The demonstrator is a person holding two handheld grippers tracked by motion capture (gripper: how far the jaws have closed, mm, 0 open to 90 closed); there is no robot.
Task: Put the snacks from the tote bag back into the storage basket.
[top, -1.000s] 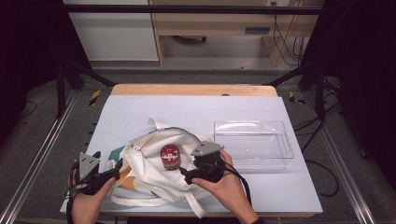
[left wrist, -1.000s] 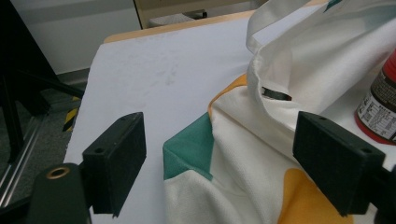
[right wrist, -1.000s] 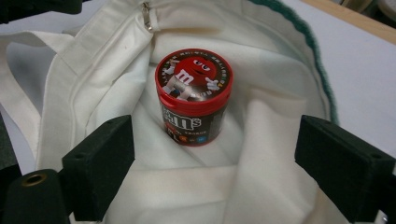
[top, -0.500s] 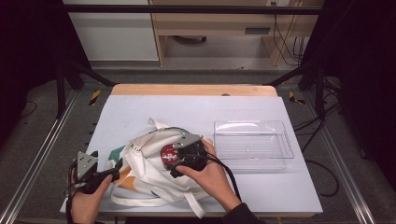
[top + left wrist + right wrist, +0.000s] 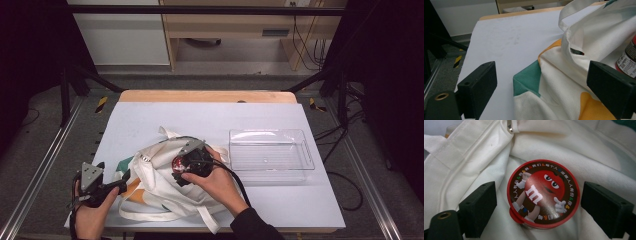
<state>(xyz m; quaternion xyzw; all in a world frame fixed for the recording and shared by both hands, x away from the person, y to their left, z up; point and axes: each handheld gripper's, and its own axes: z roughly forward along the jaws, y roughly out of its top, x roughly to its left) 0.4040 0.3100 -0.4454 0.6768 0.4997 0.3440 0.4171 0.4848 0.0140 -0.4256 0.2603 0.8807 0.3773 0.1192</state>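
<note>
The right gripper [image 5: 539, 202] hung over the red candy tub [image 5: 543, 193] lying on the white tote bag [image 5: 165, 185], jaws spread to straddle its lid, while the left gripper [image 5: 549, 90], jaws wide and not pinching, waited at the bag's edge.

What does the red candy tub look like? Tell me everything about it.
The candy tub is a small round container, plastic by the look, with a red rim and a brown lid printed with a red cartoon candy character and a ring of coloured lettering. A small red tab juts from its lower left edge. It stands lid up on the white cloth bag, in its folds. The right tool is open, its jaws either side of the tub, not touching it.
</note>
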